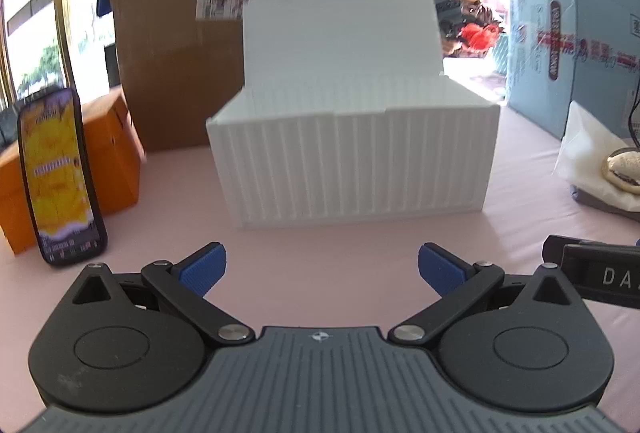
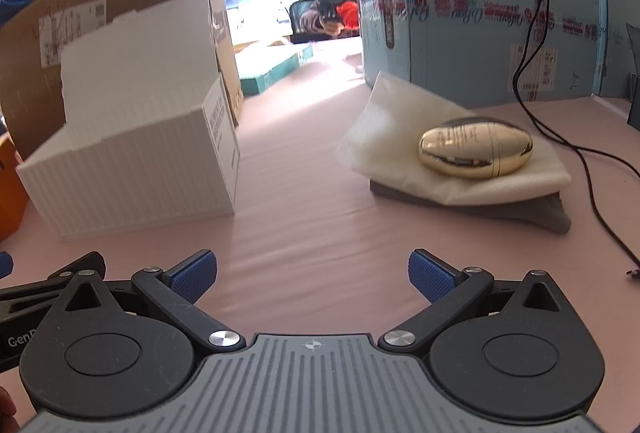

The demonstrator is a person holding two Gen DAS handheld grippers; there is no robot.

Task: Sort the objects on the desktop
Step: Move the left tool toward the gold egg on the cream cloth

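A white ribbed box (image 1: 352,157) with its lid flipped up stands on the pink tabletop straight ahead of my left gripper (image 1: 322,269), which is open and empty. The same white box (image 2: 132,169) shows at the left of the right wrist view. A shiny gold egg-shaped case (image 2: 476,147) lies on a folded white cloth (image 2: 400,137) over a grey pad (image 2: 552,217), ahead and right of my right gripper (image 2: 313,276), also open and empty. The gold case (image 1: 622,169) peeks in at the right edge of the left wrist view. A phone (image 1: 60,177) with a lit yellow screen stands upright at the left.
An orange box (image 1: 116,157) sits behind the phone, a big brown carton (image 1: 180,65) behind the white box, and a light blue carton (image 2: 480,13) at the right. A black cable (image 2: 580,153) trails over the table. A person (image 1: 470,5) holding something red stands far behind.
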